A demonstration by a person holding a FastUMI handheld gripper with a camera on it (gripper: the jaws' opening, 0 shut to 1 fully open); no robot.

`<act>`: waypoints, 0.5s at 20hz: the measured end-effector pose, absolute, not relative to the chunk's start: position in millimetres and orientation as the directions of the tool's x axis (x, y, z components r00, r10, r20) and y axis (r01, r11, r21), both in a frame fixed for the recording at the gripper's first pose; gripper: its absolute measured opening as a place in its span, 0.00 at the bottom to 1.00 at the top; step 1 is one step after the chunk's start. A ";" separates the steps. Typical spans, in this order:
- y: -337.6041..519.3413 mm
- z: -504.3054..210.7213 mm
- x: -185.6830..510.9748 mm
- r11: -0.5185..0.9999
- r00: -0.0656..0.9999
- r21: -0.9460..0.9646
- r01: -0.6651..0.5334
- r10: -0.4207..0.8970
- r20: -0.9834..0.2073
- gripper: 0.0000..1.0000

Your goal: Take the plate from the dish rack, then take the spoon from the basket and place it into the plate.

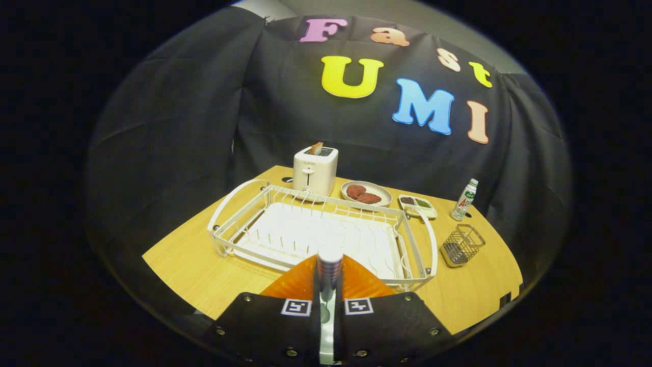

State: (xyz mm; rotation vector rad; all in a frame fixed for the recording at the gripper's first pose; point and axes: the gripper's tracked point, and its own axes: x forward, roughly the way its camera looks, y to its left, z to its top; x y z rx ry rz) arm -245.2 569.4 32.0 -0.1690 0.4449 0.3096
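- The spoon (330, 275) stands upright between the fingers of the hand-held gripper (327, 318), its metal handle rising above them and its end pointing up toward the dish rack.
- The hand-held gripper is closed narrow on the spoon, both black fingers pressing its handle from either side.
- The plate (326, 283), orange and translucent, lies on the worktop (193, 270) just ahead of the fingers, directly under and behind the spoon; its far rim touches or overlaps the near edge of the dish rack, and I cannot tell which.
- The dish rack (321, 232), white wire over a white tray, sits beyond the plate in the middle of the worktop, with no dishes among its pegs.
- The basket (462, 245), a small wire cutlery holder, stands to the right of the rack, apart from it.
- A white toaster (315, 169) with a slice of bread in one slot stands behind the rack.
- Beside the toaster, to the right, a round dish (367, 193) holds two brown patties.
- Further right lies a small divided tray (417, 205) with dark and green contents.
- A small bottle (464, 200) stands upright near the worktop's far right edge, behind the basket.
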 end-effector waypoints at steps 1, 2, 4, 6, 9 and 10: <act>571.0 30.2 -245.5 0.941 0.854 -0.082 -0.328 0.258 -0.452 0.12; 572.1 27.9 -244.5 0.943 0.853 -0.081 -0.324 0.253 -0.456 0.12; 567.9 29.0 -245.6 0.944 0.856 -0.093 -0.317 0.243 -0.456 0.13; 566.2 37.4 -246.8 0.944 0.866 -0.107 -0.313 0.237 -0.440 0.24; 564.0 38.4 -248.4 0.940 0.861 -0.110 -0.322 0.243 -0.446 0.31; 561.6 37.2 -248.9 0.939 0.859 -0.110 -0.325 0.244 -0.450 0.31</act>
